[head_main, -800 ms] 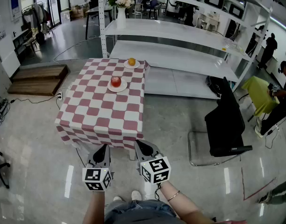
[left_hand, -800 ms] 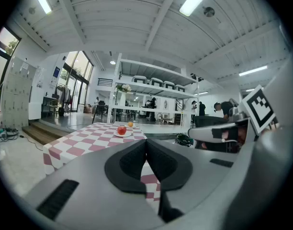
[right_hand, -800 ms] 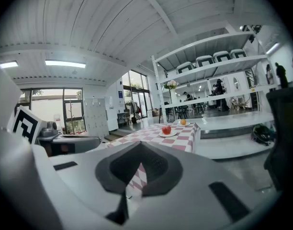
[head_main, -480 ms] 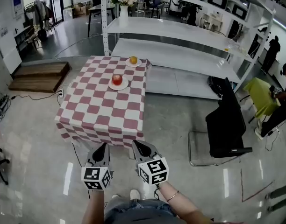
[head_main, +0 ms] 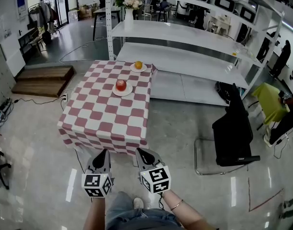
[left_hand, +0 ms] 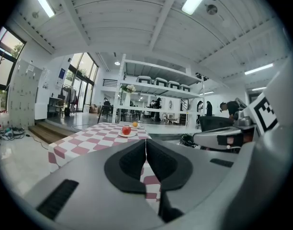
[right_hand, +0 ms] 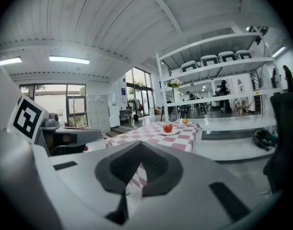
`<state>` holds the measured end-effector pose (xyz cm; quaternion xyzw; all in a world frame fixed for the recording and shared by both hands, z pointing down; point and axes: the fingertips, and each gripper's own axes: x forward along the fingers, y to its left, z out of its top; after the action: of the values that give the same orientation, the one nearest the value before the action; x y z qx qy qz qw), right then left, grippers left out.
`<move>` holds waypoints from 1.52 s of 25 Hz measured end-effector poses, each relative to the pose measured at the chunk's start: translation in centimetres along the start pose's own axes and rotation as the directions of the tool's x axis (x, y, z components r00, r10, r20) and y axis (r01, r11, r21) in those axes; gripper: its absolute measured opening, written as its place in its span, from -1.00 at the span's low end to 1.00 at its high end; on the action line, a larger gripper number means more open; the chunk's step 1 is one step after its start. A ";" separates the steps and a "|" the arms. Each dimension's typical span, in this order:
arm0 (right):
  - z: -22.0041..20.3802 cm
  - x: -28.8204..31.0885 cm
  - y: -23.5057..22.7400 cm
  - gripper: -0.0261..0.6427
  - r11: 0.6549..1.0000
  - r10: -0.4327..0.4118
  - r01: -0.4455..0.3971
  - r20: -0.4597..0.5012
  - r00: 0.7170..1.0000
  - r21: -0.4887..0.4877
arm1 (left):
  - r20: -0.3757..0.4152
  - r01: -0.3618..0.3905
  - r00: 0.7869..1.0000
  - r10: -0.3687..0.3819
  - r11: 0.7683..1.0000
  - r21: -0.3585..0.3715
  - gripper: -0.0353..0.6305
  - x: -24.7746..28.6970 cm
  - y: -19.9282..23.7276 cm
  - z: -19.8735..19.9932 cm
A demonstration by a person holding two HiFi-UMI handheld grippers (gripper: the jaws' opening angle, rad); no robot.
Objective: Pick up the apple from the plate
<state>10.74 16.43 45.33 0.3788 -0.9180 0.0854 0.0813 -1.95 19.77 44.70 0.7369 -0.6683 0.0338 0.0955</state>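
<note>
A red apple (head_main: 120,85) lies on a small white plate (head_main: 123,91) near the far side of a table with a red-and-white checkered cloth (head_main: 106,121). An orange (head_main: 138,64) sits on a second plate behind it. Both grippers are held low in front of me, well short of the table's near edge. My left gripper (head_main: 105,152) is shut and empty, and so is my right gripper (head_main: 140,151). The left gripper view shows the apple (left_hand: 126,130) far off above the closed jaws (left_hand: 145,147). From the right gripper (right_hand: 140,144) the apple (right_hand: 168,128) also looks distant.
White metal shelving (head_main: 185,56) stands behind and to the right of the table. A black chair (head_main: 232,128) is on the right, and a wooden platform (head_main: 41,78) on the left. Cables (head_main: 3,111) lie on the glossy floor at the far left.
The view has drifted slightly, with the table a touch nearer. Both grippers keep the same pose, shut, side by side in front of me.
</note>
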 end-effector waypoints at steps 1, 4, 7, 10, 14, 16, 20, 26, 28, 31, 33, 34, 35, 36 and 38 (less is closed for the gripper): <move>0.0 0.1 -0.2 -0.89 1.000 -0.007 0.007 -0.001 1.000 -0.007 | -0.001 -0.003 1.000 0.003 1.000 0.000 -0.84 0.2 0.1 0.0; 0.1 0.5 -1.1 -0.89 1.000 -0.023 0.023 0.002 1.000 -0.017 | 0.004 -0.014 1.000 0.014 1.000 -0.003 -0.84 1.1 0.7 0.3; 0.5 1.3 -1.8 -0.89 1.000 -0.030 0.030 -0.002 1.000 -0.006 | 0.001 -0.023 1.000 0.023 1.000 -0.011 -0.84 2.2 1.4 0.6; 0.8 2.7 -2.4 -0.89 0.999 -0.038 0.038 -0.006 0.999 -0.004 | -0.007 -0.016 1.000 0.016 1.000 -0.019 -0.84 3.7 2.3 0.6; 1.6 5.8 -3.2 -0.89 0.999 -0.042 0.042 -0.003 0.999 -0.004 | -0.026 -0.004 1.000 0.003 0.999 -0.034 -0.84 6.5 4.3 0.1; 1.9 7.7 -3.5 -0.89 0.999 -0.041 0.041 -0.008 0.999 -0.006 | -0.033 -0.005 0.999 0.003 0.999 -0.042 -0.84 8.1 5.5 0.1; 2.4 12.0 -4.1 -0.89 0.999 -0.038 0.038 -0.026 0.999 -0.008 | -0.042 0.005 0.999 -0.006 0.999 -0.033 -0.84 11.5 8.1 0.5; 3.8 19.3 -4.8 -0.89 0.999 -0.040 0.039 -0.050 0.998 -0.013 | -0.052 0.009 0.999 -0.012 0.998 -0.056 -0.84 17.2 13.1 1.8; 4.5 21.5 -5.4 -0.89 0.999 -0.050 0.049 -0.055 0.997 -0.011 | -0.057 0.013 0.998 -0.016 0.998 -0.054 -0.84 19.1 14.6 2.3; 5.4 24.5 -6.6 -0.89 0.997 -0.076 0.075 -0.060 0.995 -0.008 | -0.073 0.045 0.996 -0.048 0.998 -0.045 -0.84 22.3 16.3 3.0; 5.8 26.4 -7.4 -0.89 0.995 -0.095 0.095 -0.064 0.993 -0.004 | -0.085 0.069 0.994 -0.071 0.997 -0.034 -0.84 24.4 17.2 3.4; 6.0 27.2 -7.8 -0.89 0.994 -0.106 0.106 -0.066 0.992 -0.002 | -0.089 0.079 0.993 -0.081 0.996 -0.028 -0.84 25.4 17.7 3.6; 6.2 28.0 -8.3 -0.89 0.993 -0.116 0.116 -0.067 0.991 0.000 | -0.091 0.087 0.992 -0.089 0.996 -0.021 -0.84 26.5 18.1 3.9; 6.4 28.8 -8.7 -0.89 0.992 -0.127 0.127 -0.067 0.990 0.001 | -0.091 0.095 0.991 -0.096 0.995 -0.015 -0.84 27.5 18.5 4.1; 6.7 30.2 -9.7 -0.89 0.989 -0.148 0.148 -0.067 0.987 0.002 | -0.091 0.111 0.990 -0.111 0.994 -0.008 -0.83 29.6 19.1 4.5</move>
<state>-4.07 -12.37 46.15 0.4431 -0.8837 0.0950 0.1168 -18.12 -11.67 47.34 0.7705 -0.6213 0.0612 0.1287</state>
